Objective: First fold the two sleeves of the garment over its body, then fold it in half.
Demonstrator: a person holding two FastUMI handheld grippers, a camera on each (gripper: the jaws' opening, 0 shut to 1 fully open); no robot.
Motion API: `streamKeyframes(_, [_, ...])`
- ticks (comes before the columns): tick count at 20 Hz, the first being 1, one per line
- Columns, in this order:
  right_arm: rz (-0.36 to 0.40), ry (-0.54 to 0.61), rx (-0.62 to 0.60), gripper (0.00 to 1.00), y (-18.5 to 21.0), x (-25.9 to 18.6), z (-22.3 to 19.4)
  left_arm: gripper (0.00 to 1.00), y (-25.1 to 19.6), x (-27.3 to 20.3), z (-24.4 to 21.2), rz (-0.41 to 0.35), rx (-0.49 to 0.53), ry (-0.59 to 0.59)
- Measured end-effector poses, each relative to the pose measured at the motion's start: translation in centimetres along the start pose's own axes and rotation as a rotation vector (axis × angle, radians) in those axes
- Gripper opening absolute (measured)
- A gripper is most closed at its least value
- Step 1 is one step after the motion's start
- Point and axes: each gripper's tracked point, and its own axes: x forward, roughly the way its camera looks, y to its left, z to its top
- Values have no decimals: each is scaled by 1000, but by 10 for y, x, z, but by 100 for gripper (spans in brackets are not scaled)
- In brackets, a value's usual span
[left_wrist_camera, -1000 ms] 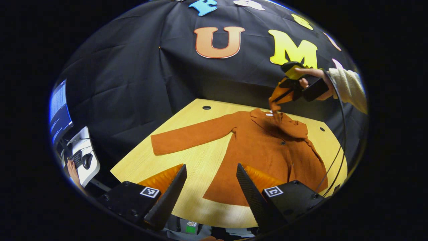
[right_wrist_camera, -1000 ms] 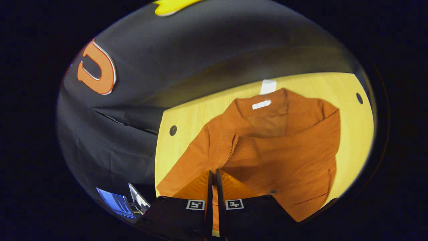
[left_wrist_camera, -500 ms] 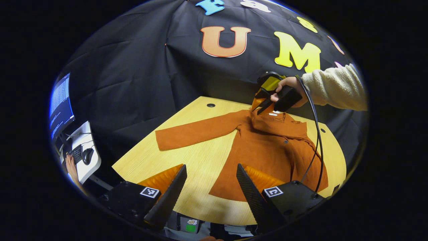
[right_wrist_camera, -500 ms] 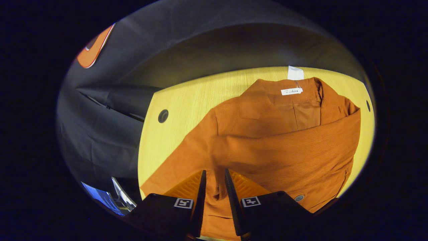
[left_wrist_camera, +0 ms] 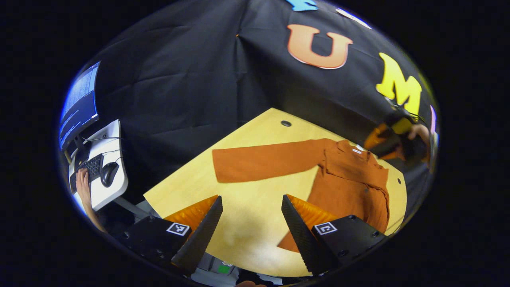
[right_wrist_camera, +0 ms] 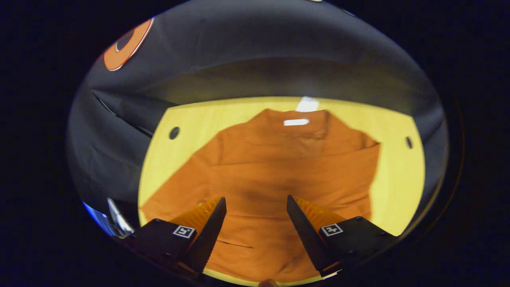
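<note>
An orange garment (left_wrist_camera: 350, 179) lies on the table (left_wrist_camera: 247, 191) — one sleeve (right_wrist_camera: 295, 159) folded across its body, the other (left_wrist_camera: 267, 159) stretched out flat. Both grippers, left (left_wrist_camera: 251, 205) and right (right_wrist_camera: 255, 207), hover wide apart, empty. Halving remains.

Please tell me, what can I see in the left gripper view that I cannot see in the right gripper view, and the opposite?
Left gripper view alone: the outstretched sleeve lying flat on the table, a keyboard, a mouse, a monitor, a person's hand at the keyboard, and the left tool, open above bare wood.

Right gripper view alone: the other sleeve folded across the garment's body, a white tag behind the collar, and the right tool, open over the cloth.

Both: the orange garment, its neck label and the table.
</note>
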Motion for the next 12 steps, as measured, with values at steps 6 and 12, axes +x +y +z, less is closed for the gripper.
streamKeyframes(6, [-26, -137, -37, 95, -93, -64, -77, 98, 49, 91, 41, 100, -181, 181])
streamKeyframes(12, [-75, -337, 45, 98, -196, -134, -163, 99, 54, 149, 38, 89, -253, 408])
